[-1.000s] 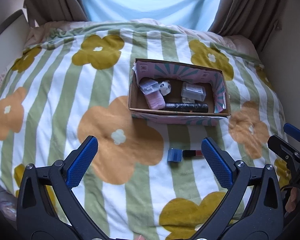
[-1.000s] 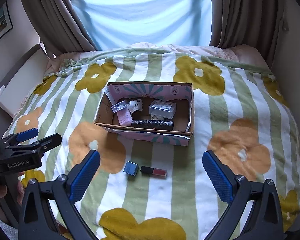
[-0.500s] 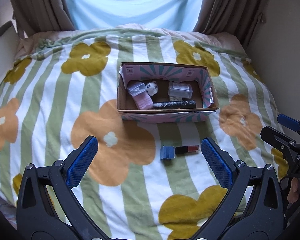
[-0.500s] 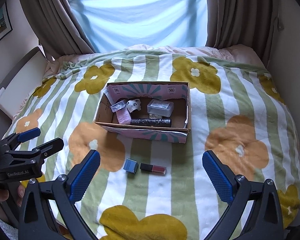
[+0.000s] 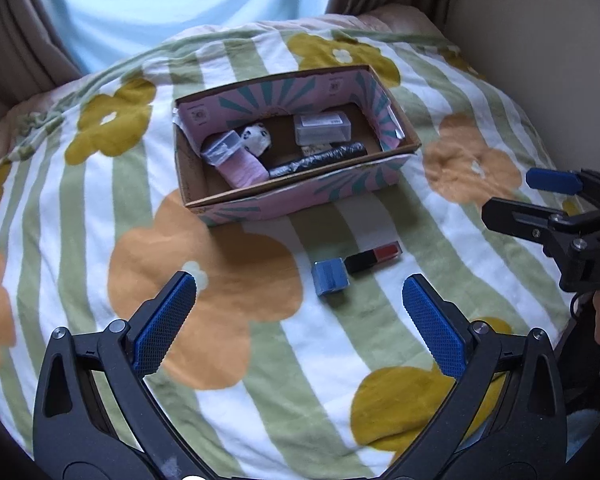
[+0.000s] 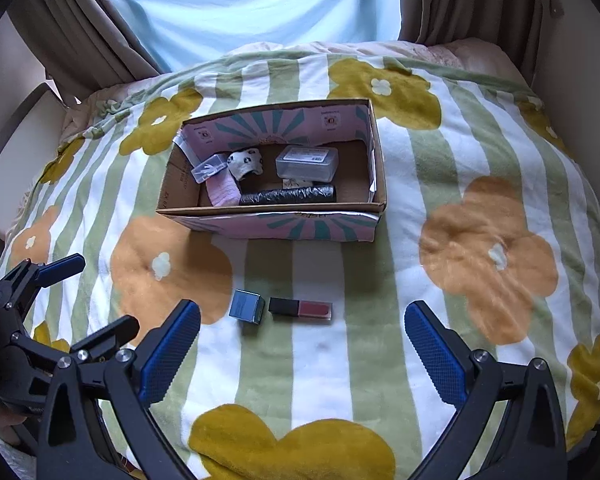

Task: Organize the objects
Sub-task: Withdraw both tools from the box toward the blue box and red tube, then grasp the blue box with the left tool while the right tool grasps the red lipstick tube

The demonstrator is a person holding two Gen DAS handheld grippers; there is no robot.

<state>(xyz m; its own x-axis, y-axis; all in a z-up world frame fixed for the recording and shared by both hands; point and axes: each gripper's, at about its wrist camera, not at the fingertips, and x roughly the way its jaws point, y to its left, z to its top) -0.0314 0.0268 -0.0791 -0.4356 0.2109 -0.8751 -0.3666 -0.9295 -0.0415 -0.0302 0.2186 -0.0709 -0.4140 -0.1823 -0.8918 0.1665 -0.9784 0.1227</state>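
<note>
Both grippers' fingers gape empty — your left gripper (image 5: 299,296) sits nearest the blue cube (image 5: 329,277), just ahead, slightly right.

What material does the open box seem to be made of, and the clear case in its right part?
The box looks like cardboard: brown matte inner walls, raw edges, and a printed pink and teal paper face. The clear case looks like hard plastic, translucent and slightly glossy, with moulded rounded corners.
</note>
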